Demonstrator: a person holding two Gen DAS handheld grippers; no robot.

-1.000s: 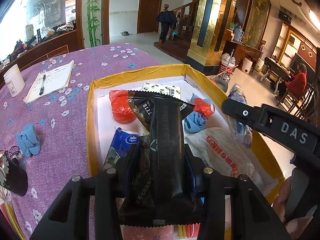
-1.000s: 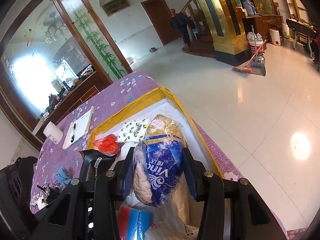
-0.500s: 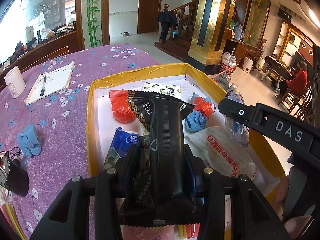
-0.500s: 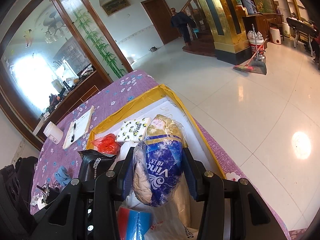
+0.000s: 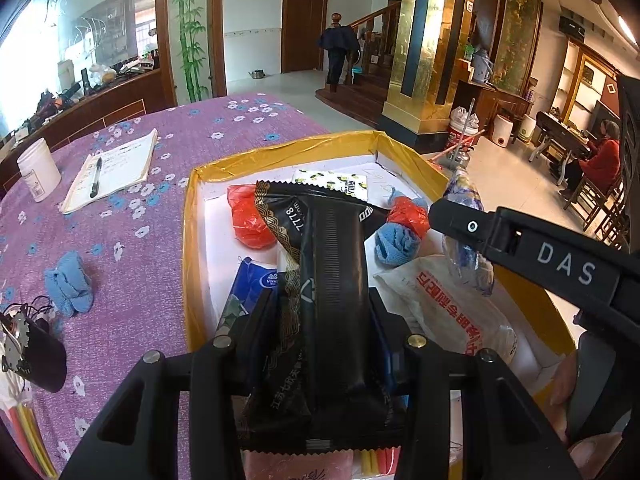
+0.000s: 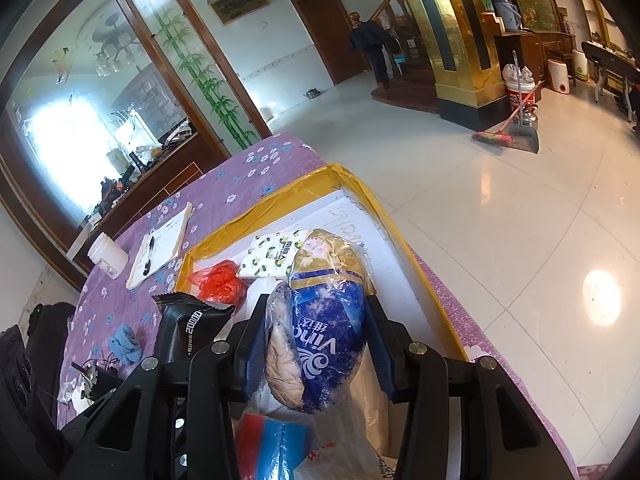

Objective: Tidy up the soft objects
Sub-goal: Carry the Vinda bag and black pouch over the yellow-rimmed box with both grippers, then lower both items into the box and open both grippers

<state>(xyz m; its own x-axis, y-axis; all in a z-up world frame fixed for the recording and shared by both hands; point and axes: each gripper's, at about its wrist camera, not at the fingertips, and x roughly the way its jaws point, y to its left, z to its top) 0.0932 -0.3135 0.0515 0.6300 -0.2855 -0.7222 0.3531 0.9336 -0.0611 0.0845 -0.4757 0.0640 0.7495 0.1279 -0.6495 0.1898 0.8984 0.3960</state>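
My left gripper [image 5: 324, 312] is shut on a long black snack packet [image 5: 328, 280], held above the yellow-rimmed white box [image 5: 280, 152]. My right gripper [image 6: 316, 320] is shut on a blue and gold plastic tissue pack [image 6: 324, 320], over the same box [image 6: 280, 200]. In the box lie a red bag [image 5: 248, 220], a blue cloth [image 5: 396, 240], a white printed pouch [image 5: 452, 304], a blue tissue pack [image 5: 252, 288] and a spotted tissue packet [image 5: 332, 180]. The right gripper's arm [image 5: 540, 260] crosses the left wrist view, and the black packet [image 6: 188, 328] shows in the right wrist view.
On the purple flowered tablecloth [image 5: 132, 240] left of the box lie a blue cloth [image 5: 68, 288], a notebook with a pen [image 5: 112, 172] and a white jar [image 5: 38, 168]. A black device [image 5: 36, 352] sits at the near left. The table edge drops to tiled floor [image 6: 500, 220] on the right.
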